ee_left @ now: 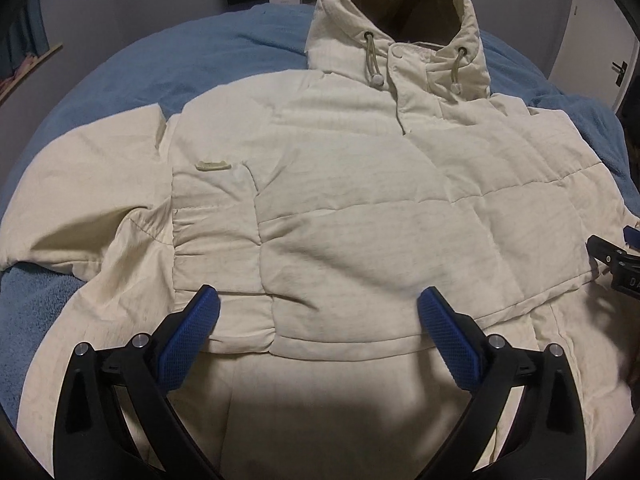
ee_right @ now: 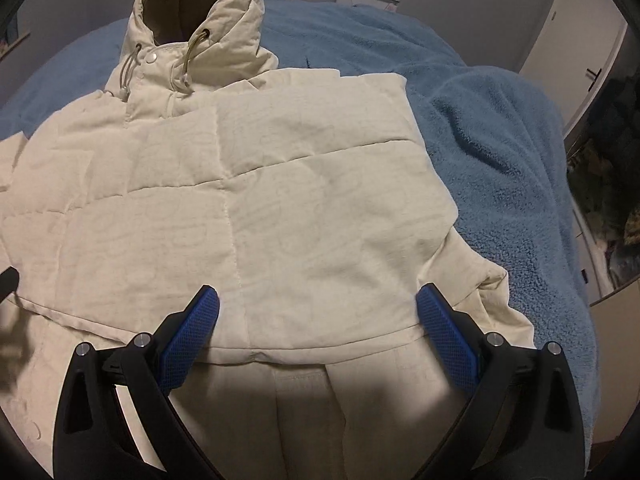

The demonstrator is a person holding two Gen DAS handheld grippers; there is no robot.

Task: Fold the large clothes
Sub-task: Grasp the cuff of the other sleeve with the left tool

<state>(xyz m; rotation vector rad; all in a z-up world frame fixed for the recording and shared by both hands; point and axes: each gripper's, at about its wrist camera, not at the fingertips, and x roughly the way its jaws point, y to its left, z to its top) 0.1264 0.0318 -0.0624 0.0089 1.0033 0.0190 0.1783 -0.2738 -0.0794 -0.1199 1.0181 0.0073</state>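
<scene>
Left view: I am holding my left gripper [ee_left: 318, 304] released, its blue pads [ee_left: 188, 336] spread wide over the lower middle of the frame with nothing between them. The jacket [ee_left: 360, 184] is lying front up on the blue blanket [ee_left: 180, 52], filling most of the frame, its hood [ee_left: 404, 20] standing at the top centre and a sleeve [ee_left: 80, 192] bunching at the left. My right gripper [ee_left: 616, 256] is peeking in at the right edge.

Right view: I am keeping my right gripper [ee_right: 318, 304] released too, pads apart above the hem at the lower centre. The jacket [ee_right: 240, 200] is covering the left and middle, the hood [ee_right: 200, 12] sitting at the upper left, the blanket [ee_right: 500, 140] spreading right.
</scene>
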